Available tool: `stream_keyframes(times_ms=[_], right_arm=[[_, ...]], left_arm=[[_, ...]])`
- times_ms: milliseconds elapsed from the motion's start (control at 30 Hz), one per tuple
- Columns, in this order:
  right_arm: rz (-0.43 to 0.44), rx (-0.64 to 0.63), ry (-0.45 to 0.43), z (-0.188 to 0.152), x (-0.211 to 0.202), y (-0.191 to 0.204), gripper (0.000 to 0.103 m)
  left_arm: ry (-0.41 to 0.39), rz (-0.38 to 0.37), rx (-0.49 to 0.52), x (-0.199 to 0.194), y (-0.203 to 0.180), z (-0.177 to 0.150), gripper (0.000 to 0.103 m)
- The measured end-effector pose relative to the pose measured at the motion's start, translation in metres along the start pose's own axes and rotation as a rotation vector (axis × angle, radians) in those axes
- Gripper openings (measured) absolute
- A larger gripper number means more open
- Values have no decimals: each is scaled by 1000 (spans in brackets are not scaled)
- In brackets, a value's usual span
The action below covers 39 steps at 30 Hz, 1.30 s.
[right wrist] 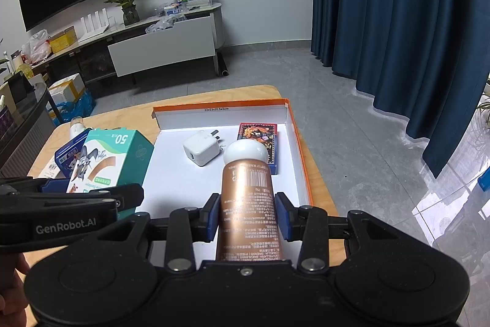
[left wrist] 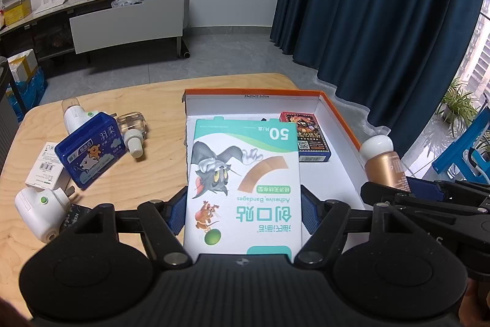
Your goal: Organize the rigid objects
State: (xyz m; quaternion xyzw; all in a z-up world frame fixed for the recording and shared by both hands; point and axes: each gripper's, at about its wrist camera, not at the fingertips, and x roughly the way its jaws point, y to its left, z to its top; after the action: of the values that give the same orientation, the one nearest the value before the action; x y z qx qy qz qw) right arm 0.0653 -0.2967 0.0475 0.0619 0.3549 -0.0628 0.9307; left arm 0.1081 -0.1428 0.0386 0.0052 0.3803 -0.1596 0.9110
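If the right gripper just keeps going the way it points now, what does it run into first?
Likely the white floor of the orange-rimmed box: the right gripper points down into it. The bronze tube it grips leads, its cap close to the card deck; depth unclear.

In the tray (right wrist: 297, 143), the charger (right wrist: 200, 150) lies left of the card deck (right wrist: 258, 132), near the far wall.

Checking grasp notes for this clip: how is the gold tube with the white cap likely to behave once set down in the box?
The gold tube, held by the right tool, looks round-bodied, so laid flat in the orange-rimmed box it may roll. Its glossy skin could be a little slippery. Stood on its domed white cap, it would probably tip.
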Motion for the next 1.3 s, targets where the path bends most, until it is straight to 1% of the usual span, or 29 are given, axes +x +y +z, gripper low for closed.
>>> stream_keyframes(times_ms=[233, 433, 767, 867, 933, 1133, 1167, 1200, 1267, 1300], right_arm=[[0, 2, 5, -3, 2, 0, 47], [2, 8, 27, -11, 16, -4, 47], [8, 16, 69, -1, 37, -10, 48], [-6, 13, 85, -1, 43, -10, 48], [2, 33, 96, -1, 47, -11, 48], [2, 35, 115, 0, 54, -14, 49], [6, 37, 113, 2, 54, -14, 50], [7, 38, 92, 4, 51, -15, 50], [13, 42, 59, 9, 43, -19, 58], [12, 47, 44, 11, 38, -20, 58]], left_arm=[[2, 0, 1, 1, 0, -1, 72], [22, 5, 3, 11, 0, -4, 72], [50, 14, 17, 37, -7, -1, 72], [63, 18, 16, 43, -7, -1, 72], [74, 21, 14, 47, -7, -1, 72], [100, 19, 5, 56, -8, 0, 72], [100, 21, 4, 57, -8, 0, 72], [103, 21, 3, 58, -9, 0, 72], [114, 12, -4, 61, -9, 1, 72], [120, 10, -5, 62, -10, 0, 72]])
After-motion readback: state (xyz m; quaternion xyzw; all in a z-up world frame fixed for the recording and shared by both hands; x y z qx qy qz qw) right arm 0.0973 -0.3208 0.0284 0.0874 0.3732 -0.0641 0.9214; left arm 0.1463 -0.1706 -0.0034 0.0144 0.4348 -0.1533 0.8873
